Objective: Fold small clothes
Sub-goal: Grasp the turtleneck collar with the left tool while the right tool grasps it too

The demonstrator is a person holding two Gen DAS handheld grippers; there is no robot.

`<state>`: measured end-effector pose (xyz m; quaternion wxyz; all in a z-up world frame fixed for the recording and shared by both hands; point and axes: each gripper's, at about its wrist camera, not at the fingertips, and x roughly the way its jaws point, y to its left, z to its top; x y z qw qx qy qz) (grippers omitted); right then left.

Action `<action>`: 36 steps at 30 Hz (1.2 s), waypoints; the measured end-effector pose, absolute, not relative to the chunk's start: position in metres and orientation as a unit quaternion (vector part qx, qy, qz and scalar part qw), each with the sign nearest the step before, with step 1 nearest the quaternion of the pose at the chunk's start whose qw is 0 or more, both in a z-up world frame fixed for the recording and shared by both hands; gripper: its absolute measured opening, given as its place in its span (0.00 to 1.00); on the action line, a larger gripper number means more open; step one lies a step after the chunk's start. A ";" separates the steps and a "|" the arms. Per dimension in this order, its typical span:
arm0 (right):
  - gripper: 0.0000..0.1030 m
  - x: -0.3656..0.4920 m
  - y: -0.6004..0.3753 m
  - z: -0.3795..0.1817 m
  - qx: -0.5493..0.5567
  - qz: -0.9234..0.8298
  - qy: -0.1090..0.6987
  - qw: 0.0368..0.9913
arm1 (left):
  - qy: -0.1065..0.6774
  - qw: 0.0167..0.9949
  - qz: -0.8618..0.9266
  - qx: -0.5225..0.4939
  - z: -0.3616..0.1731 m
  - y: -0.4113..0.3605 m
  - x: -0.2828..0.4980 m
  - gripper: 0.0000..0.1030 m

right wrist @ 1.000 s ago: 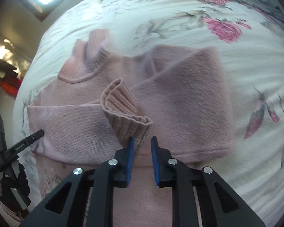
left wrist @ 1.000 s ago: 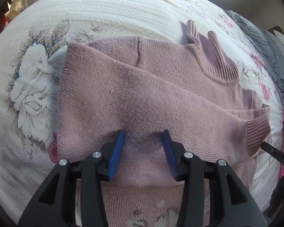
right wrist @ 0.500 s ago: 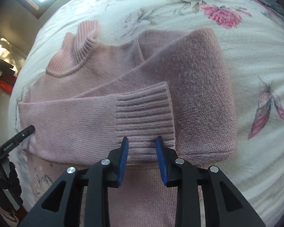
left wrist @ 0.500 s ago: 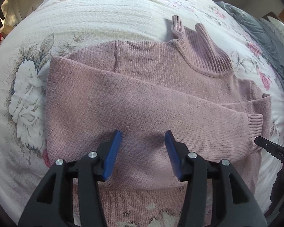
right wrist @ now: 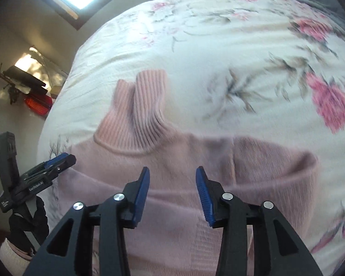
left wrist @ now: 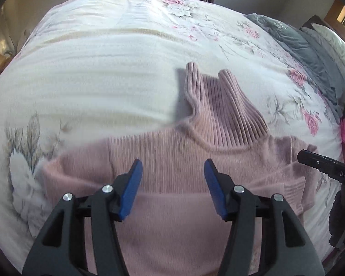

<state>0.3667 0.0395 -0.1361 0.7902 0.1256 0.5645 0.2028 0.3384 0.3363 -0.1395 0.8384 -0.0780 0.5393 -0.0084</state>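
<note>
A dusty-pink knitted turtleneck sweater point(left wrist: 195, 156) lies flat on a white quilted bedspread printed with pink and grey flowers point(left wrist: 103, 57), its ribbed collar point(left wrist: 223, 105) pointing away from both cameras. Both sleeves are folded inward across the chest; in the left wrist view a ribbed cuff point(left wrist: 292, 191) lies at the sweater's right edge, and in the right wrist view the folded sleeve forms a rounded bulge at the sweater's right side point(right wrist: 287, 172). The left gripper point(left wrist: 172, 184), black with blue finger pads, hangs above the upper chest of the sweater with its jaws spread wide and nothing between them; no contact with the knit can be confirmed. The right gripper point(right wrist: 171, 188), same build, sits above the chest just below the collar, jaws likewise parted wide and empty. In the right wrist view the left gripper appears at the left edge beside the sweater's shoulder, held by a black-gloved hand point(right wrist: 27, 220) with a pale sleeve cuff below it. The black tip of the right gripper enters the left wrist view at the far right, over the sweater's edge. A grey blanket point(left wrist: 299, 46) lies bunched along the far right side of the bed. Both views are motion-blurred, so fine detail of the knit is unclear.
</note>
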 end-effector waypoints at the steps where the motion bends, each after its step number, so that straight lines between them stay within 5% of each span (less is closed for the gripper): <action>1: 0.48 0.382 0.049 -0.137 0.121 0.211 0.564 0.789 | 0.542 0.837 -0.007 -0.076 -0.141 0.337 0.354 0.54; 3: 0.54 0.412 0.066 -0.142 0.123 0.228 0.569 0.781 | 0.548 0.832 -0.013 -0.082 -0.147 0.339 0.382 0.54; 16: 0.56 0.501 0.104 -0.197 0.167 0.228 0.622 0.730 | 0.583 0.811 -0.035 -0.040 -0.188 0.319 0.470 0.56; 18: 0.47 0.504 0.106 -0.199 0.180 0.240 0.621 0.724 | 0.582 0.811 -0.045 -0.048 -0.189 0.317 0.475 0.46; 20: 0.37 0.504 0.108 -0.197 0.172 0.244 0.617 0.728 | 0.592 0.802 -0.055 -0.066 -0.194 0.316 0.482 0.21; 23: 0.27 0.499 0.108 -0.185 0.147 0.261 0.597 0.744 | 0.588 0.803 -0.056 -0.082 -0.196 0.320 0.482 0.08; 28: 0.12 0.475 0.088 -0.147 0.165 0.303 0.546 0.764 | 0.536 0.827 -0.097 -0.140 -0.163 0.333 0.460 0.07; 36: 0.16 0.441 0.060 -0.116 0.161 0.322 0.517 0.777 | 0.487 0.851 -0.145 -0.131 -0.133 0.324 0.401 0.07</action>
